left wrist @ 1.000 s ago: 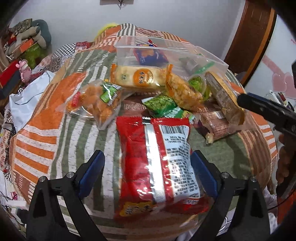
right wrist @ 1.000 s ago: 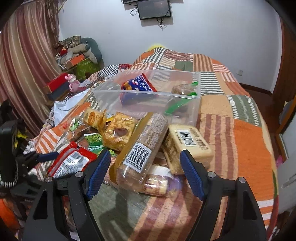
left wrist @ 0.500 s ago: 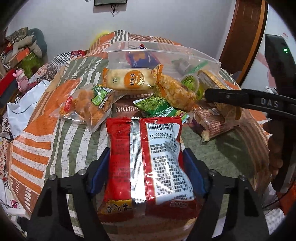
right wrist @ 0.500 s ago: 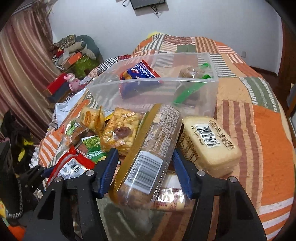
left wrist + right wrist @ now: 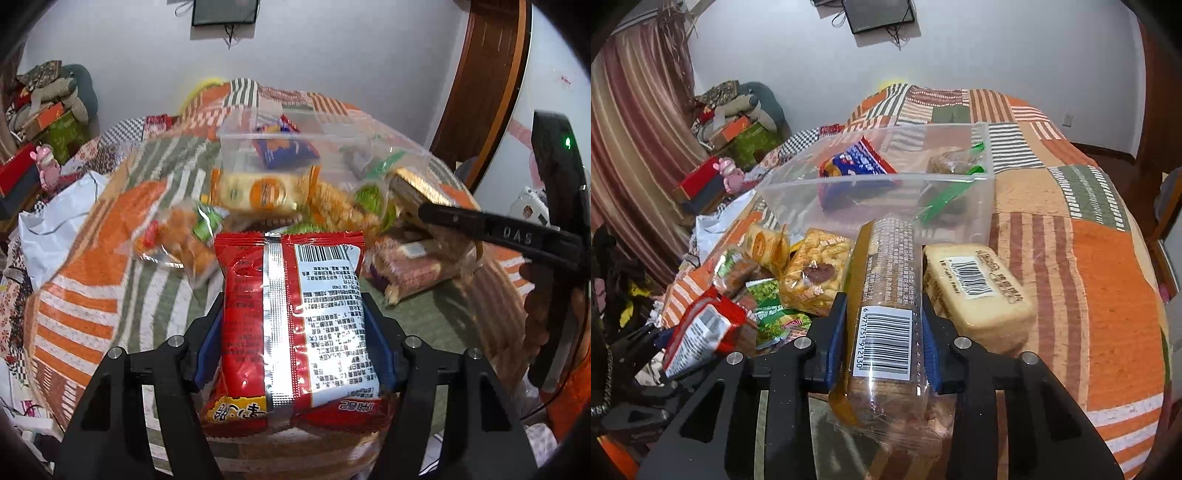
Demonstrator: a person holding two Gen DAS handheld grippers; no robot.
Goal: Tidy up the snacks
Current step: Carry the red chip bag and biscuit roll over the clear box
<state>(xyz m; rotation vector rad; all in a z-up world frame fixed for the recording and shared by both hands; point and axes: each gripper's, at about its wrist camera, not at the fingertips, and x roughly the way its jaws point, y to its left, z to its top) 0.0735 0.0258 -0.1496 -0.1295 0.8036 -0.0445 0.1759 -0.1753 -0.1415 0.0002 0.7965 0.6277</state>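
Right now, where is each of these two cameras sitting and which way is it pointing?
Left wrist: rides the left gripper, looking forward over the quilted bed toward the far wall; its jaws grip a red snack packet, and the right gripper's finger enters from the right.
Right wrist: rides the right gripper, facing the same wall; its jaws clamp a long biscuit pack.
Shared: the clear plastic bin, the loose snack pile, and the red snack packet.

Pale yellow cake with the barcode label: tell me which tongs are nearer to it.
Right. The right tongs, shut on the long biscuit pack, sit just beside the cake. The left tongs hold the red packet across the snack pile.
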